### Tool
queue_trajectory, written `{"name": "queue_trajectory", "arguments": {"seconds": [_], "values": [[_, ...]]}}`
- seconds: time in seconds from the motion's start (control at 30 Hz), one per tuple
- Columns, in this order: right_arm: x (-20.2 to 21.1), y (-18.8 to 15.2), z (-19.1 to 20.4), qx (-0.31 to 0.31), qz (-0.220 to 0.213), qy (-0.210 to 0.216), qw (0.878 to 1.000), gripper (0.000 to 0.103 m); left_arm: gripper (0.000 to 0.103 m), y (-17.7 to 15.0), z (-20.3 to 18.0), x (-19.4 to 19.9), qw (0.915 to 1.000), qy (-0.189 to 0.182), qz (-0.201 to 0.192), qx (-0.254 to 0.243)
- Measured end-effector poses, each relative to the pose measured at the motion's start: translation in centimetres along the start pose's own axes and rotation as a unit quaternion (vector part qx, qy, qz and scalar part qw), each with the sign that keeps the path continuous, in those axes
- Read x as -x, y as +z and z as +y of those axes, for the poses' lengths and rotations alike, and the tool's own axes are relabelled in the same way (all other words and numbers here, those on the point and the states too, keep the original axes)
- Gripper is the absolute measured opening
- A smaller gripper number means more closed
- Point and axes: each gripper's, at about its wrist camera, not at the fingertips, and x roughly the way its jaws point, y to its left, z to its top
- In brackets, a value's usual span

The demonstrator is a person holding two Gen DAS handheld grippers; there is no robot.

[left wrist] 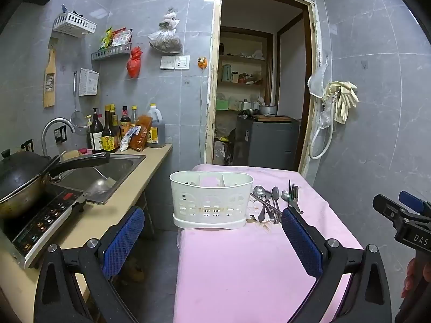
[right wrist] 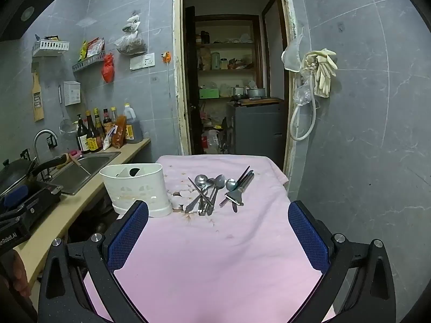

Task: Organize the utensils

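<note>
nearest, the left gripper (left wrist: 212, 238) and the right gripper (right wrist: 218, 235) both hover with jaws spread wide, nothing between the blue pads. under them lies a pink cloth (right wrist: 215, 255) over a table. farther on it stands a white utensil caddy (right wrist: 137, 188) at the left, with a heap of spoons and other utensils (right wrist: 215, 191) just beside it on the right. a doorway (right wrist: 231, 80) lies beyond.

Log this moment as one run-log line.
phase: start | left gripper: open, empty | right gripper: open, empty | utensils: loose on pink cloth | white caddy: upright beside them
</note>
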Motion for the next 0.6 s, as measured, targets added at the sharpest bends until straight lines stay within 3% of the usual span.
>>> {"name": "queue_trajectory", "arguments": {"seconds": [0.6], "values": [[-0.1, -0.1, 0.4, -0.001, 0.009, 0.004, 1.0, 0.102, 0.103, 0.7, 0.1, 0.3, 0.9999, -0.007, 0.007, -0.002]]}}
